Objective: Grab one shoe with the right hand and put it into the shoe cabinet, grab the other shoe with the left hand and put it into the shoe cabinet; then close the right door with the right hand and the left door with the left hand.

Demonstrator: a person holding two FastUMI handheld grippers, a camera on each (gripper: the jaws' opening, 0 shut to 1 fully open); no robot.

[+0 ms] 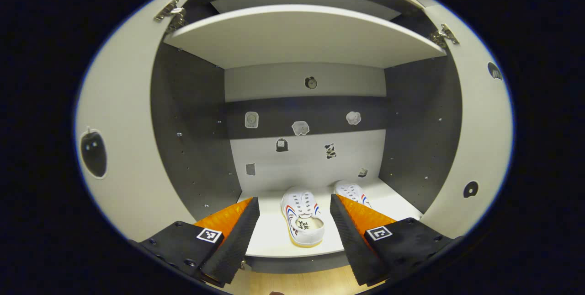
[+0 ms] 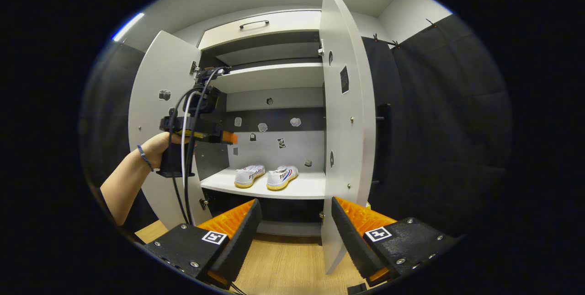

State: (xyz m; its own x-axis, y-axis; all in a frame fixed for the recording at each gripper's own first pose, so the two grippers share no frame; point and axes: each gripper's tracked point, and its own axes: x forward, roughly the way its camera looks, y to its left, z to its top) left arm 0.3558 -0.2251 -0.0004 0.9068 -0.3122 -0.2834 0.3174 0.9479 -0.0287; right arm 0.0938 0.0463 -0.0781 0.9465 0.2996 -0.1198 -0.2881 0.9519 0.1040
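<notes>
Gaping wide, left gripper (image 1: 295, 222) empty | right gripper (image 2: 292, 226) wide, empty

two shoes (image 2: 265, 176) on shelf (image 2: 306, 188), doors (image 2: 340, 116) open

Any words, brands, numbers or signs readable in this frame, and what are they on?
Nothing reads for certain.
Side lettering on the shoes: too small to read.
Insole print: blurred.
Back-wall stickers: pictures, no legible text.
Dark label on the right door: too small.
Square markers: coded patterns, no words.
</notes>
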